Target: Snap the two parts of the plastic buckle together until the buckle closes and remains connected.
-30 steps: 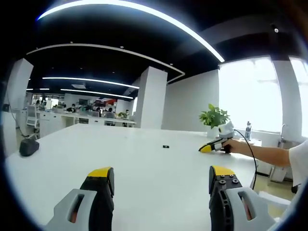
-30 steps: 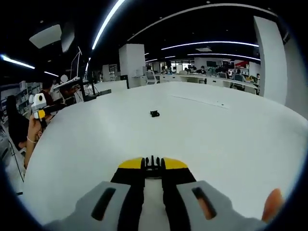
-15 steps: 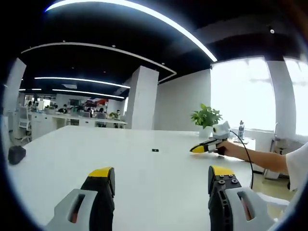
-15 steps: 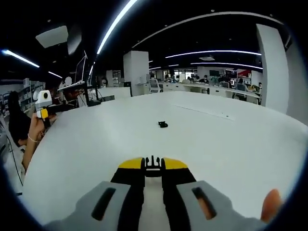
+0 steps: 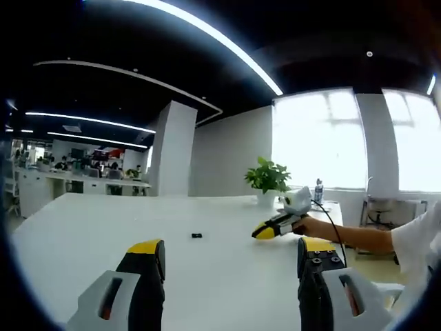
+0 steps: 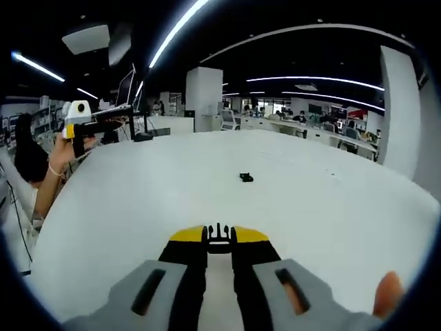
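Note:
In the right gripper view my right gripper (image 6: 219, 236) is shut on a small black buckle part (image 6: 219, 233), whose prongs stick out past the yellow fingertips. The other black buckle part (image 6: 246, 178) lies alone on the white table, ahead and slightly right of those jaws. In the left gripper view that lying part (image 5: 197, 236) sits mid-table, well beyond my left gripper (image 5: 231, 252), which is open with nothing between its fingers. The right gripper (image 5: 277, 226) shows there at the right, held by a hand, low over the table. The left gripper (image 6: 84, 124) appears at the far left of the right gripper view, raised above the table's edge.
The white table (image 5: 103, 227) is wide and bare around the lying part. A potted plant (image 5: 266, 179) stands at its far edge by the bright windows. Desks with seated people (image 6: 303, 121) fill the background. A person's arm (image 5: 358, 234) reaches in from the right.
Both cameras have swung, shifting the room sideways. The right gripper with its part has come lower and closer to the lying part. The dark object at the table's left has left the left gripper view.

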